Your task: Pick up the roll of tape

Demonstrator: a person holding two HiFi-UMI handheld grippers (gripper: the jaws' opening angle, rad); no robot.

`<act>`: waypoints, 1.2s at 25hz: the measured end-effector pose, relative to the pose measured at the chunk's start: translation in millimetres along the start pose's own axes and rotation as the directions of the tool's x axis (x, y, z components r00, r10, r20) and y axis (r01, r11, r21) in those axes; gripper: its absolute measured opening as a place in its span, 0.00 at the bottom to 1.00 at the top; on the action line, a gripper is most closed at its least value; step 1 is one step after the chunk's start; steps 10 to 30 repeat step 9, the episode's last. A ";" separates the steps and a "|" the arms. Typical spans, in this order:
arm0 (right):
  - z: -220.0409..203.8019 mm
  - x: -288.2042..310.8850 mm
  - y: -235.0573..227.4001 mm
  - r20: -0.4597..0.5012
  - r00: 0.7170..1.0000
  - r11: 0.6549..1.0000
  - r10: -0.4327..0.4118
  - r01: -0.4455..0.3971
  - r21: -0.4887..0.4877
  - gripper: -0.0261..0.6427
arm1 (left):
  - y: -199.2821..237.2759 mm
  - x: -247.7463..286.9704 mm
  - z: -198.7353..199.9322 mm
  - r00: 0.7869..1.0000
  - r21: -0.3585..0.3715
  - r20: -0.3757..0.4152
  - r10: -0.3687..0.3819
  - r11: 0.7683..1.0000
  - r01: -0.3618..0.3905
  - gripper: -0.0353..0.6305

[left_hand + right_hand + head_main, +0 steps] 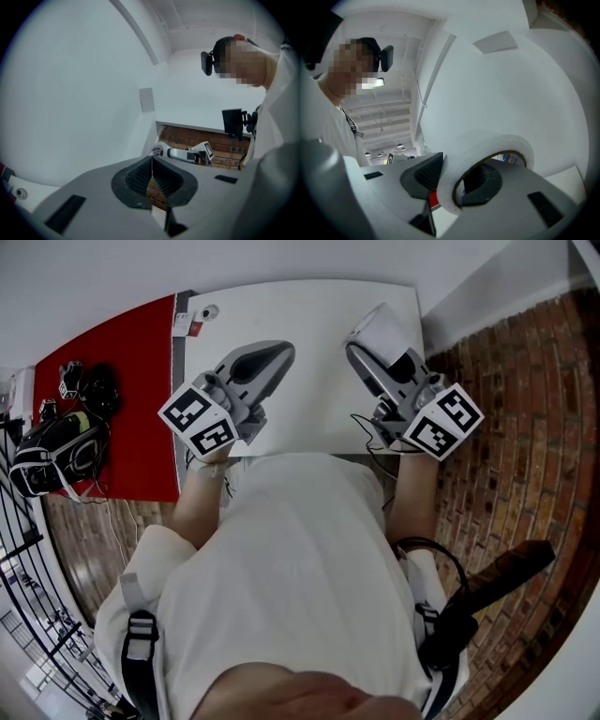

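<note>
Fingers point(424, 176) of the right gripper point(454, 171) clamp the tape roll point(487, 143), one inside; left gripper point(151, 164) closed, empty.

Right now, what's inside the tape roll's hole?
One jaw of the right gripper sits inside the tape roll, the other outside its wall. The roll hides the pinch point.

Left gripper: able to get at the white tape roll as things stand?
Probably not yet: the right gripper clamps the white tape roll, one finger through its core, and the left gripper has shut fingers.
</note>
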State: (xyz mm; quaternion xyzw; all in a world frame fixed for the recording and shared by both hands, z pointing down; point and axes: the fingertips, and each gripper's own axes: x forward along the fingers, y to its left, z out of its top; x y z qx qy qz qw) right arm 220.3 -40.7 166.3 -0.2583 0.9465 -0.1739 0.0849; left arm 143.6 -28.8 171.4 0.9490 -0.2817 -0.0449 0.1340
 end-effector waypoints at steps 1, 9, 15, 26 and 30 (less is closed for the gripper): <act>-0.2 -0.2 -0.3 0.000 1.000 1.000 -0.001 0.001 0.002 0.23 | -0.4 0.2 -0.4 1.000 -0.001 -0.002 -0.001 1.000 0.001 0.06; -0.4 7.1 -9.3 -0.005 1.000 1.000 0.014 -0.014 0.002 0.23 | 5.6 1.8 2.7 1.000 0.007 0.000 0.004 1.000 -0.004 0.06; -0.4 7.1 -9.3 -0.005 1.000 1.000 0.014 -0.014 0.002 0.23 | 5.6 1.8 2.7 1.000 0.007 0.000 0.004 1.000 -0.004 0.06; -0.4 7.1 -9.3 -0.005 1.000 1.000 0.014 -0.014 0.002 0.23 | 5.6 1.8 2.7 1.000 0.007 0.000 0.004 1.000 -0.004 0.06; -0.4 7.1 -9.3 -0.005 1.000 1.000 0.014 -0.014 0.002 0.23 | 5.6 1.8 2.7 1.000 0.007 0.000 0.004 1.000 -0.004 0.06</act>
